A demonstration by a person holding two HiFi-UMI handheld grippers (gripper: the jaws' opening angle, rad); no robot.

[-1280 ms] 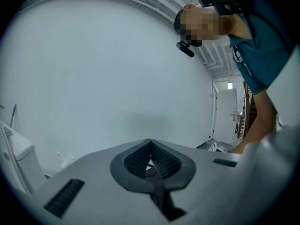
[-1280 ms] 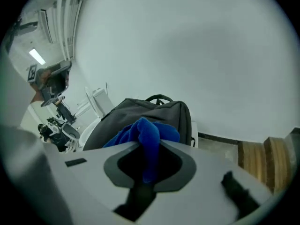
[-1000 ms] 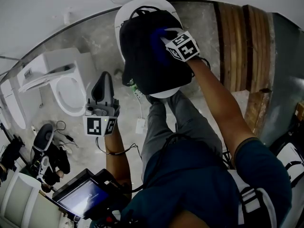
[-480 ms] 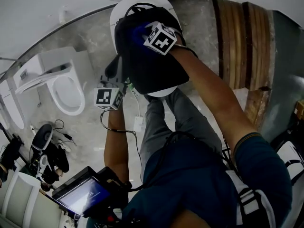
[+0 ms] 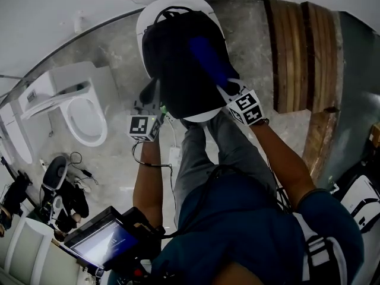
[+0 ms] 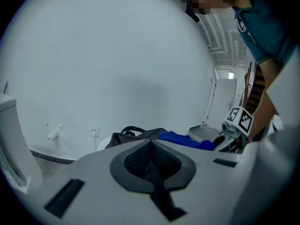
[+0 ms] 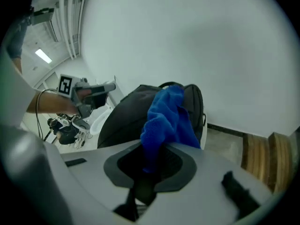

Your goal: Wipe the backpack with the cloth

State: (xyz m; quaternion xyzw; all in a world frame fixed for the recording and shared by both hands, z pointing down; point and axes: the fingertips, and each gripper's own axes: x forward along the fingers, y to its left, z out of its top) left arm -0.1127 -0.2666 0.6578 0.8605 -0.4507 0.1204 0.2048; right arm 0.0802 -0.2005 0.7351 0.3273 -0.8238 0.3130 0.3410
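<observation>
The right gripper point(image 5: 225, 89) has drawn back down the black fabric backpack point(image 5: 175, 70), jaws pinching the fuzzy blue cloth point(image 5: 206, 55) laid along it. The left gripper point(image 5: 149, 97), jaws pressed together, has closed in beside the bag.

1 black backpack point(image 5: 178, 70) sits on 1 round white stand point(image 5: 146, 18). On the backpack: 1 blue cloth point(image 5: 208, 59). 2 grippers: left gripper point(image 5: 151, 91) at the backpack's left edge, right gripper point(image 5: 225, 88) at its right. Left of the backpack: 1 white toilet point(image 5: 80, 108), 1 lit screen point(image 5: 110, 245).
</observation>
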